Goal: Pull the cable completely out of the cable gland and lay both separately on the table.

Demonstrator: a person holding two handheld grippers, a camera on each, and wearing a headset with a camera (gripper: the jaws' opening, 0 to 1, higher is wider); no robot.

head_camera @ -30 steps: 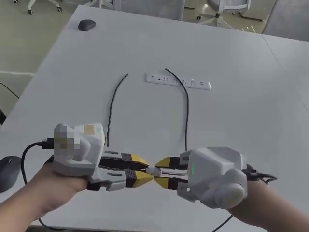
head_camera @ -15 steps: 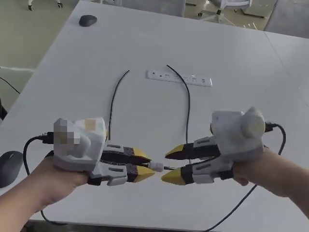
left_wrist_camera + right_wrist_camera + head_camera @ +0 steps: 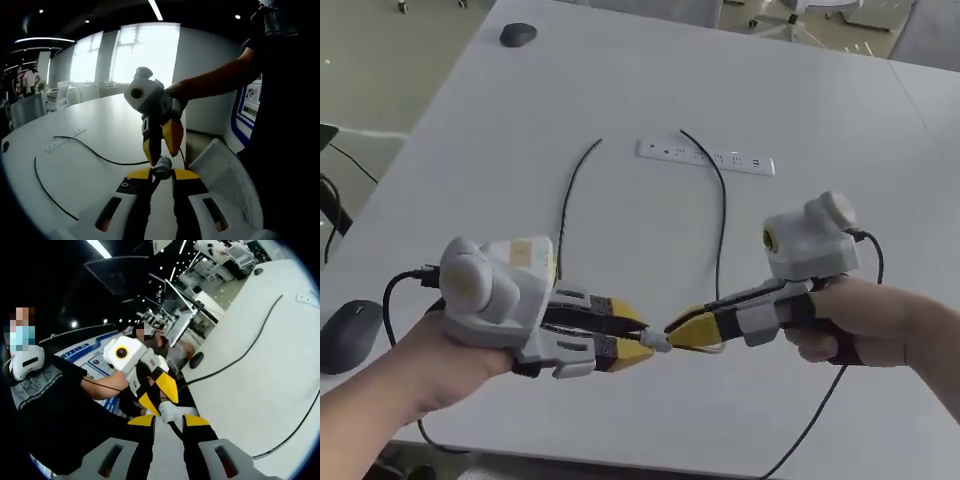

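Note:
A small white cable gland [image 3: 658, 342] is held above the table's near edge, and my left gripper [image 3: 642, 345] is shut on it. In the left gripper view the gland [image 3: 161, 167] sits between the yellow fingertips. My right gripper [image 3: 678, 328] meets it nose to nose from the right, shut on the black cable [image 3: 176, 430] just behind the gland [image 3: 169, 411]. The cable [image 3: 721, 210] runs away over the white table towards the power strip. The right gripper [image 3: 161, 156] comes down from above in the left gripper view.
A white power strip [image 3: 705, 158] lies mid-table. A second loose black cable [image 3: 568, 205] lies left of it. One dark mouse [image 3: 518, 34] sits at the far edge, another [image 3: 348, 335] at the near left. Black cords trail from both grippers.
The right gripper drew back from the gland and opened half a second ago. It has since rolled, moved back in and shut on the cable. The left gripper kept its hold.

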